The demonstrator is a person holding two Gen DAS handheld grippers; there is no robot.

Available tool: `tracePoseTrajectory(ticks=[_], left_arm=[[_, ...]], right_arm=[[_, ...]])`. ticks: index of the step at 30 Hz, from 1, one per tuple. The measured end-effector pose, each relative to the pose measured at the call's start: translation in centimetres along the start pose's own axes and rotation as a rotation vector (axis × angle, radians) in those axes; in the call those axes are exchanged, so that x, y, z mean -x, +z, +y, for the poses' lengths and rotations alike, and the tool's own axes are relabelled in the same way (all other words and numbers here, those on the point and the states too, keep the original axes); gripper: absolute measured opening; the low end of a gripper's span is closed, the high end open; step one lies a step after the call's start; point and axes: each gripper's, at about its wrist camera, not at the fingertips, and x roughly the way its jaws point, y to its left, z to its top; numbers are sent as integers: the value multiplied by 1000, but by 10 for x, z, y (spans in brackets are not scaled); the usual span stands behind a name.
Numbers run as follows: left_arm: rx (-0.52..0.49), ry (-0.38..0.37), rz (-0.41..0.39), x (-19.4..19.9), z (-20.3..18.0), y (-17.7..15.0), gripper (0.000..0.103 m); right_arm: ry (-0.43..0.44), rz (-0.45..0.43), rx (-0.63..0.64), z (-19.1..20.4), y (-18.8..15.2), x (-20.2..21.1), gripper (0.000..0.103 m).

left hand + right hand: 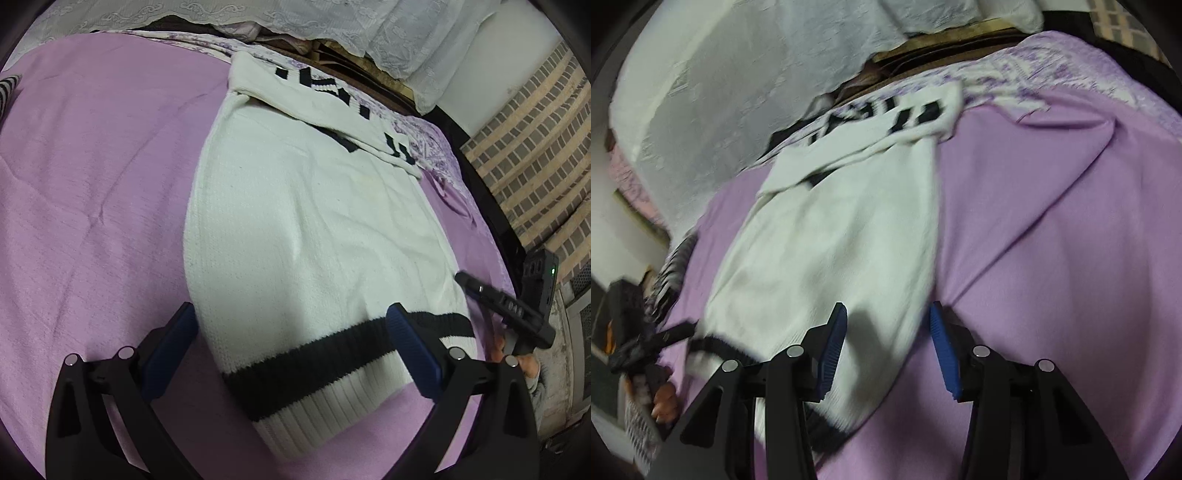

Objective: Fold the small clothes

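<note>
White sweater (295, 221) lay lengthwise, striped hem (314, 362) nearest. Left hand-held gripper (291, 325) spread, straddling hem; right hand-held gripper (888, 325) spread over its right edge.

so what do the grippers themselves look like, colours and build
Both match: the left gripper and right gripper have black angular plastic frames, silver round pins at the joints, and fingers faced with ribbed dark-blue pads. No cables or markings show.

White sweater (306, 229) (black-striped hem) — lilac blanket (92, 184)

Black marks on sweater (314, 206), perhaps lettering, unreadable.
</note>
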Motion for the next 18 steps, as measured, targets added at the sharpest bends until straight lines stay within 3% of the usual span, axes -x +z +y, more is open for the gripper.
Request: tracePoseTrajectory(ticks=[7,8,10,12,15,18], left_arm=[[31,-51,-1,5,4,-5,98],[45,-57,-3,6,6,-5,96],[55,-53,-9,7,8,-5,90],[56,-46,-16,8,7,-6,69],[64,-61,-14,9,8,-8,64],[96,-73,-4,6,14,-7,66]], right_arm=[[121,29,-3,9,-24,12,44],[127,29,-4,10,-24,12,37],[146,15,-25,8,-23,14,28],[185,-13,-46,6,-22,19,19],[254,-43,-56,5,-22,26,18],[212,5,-54,6,-23,15,20]])
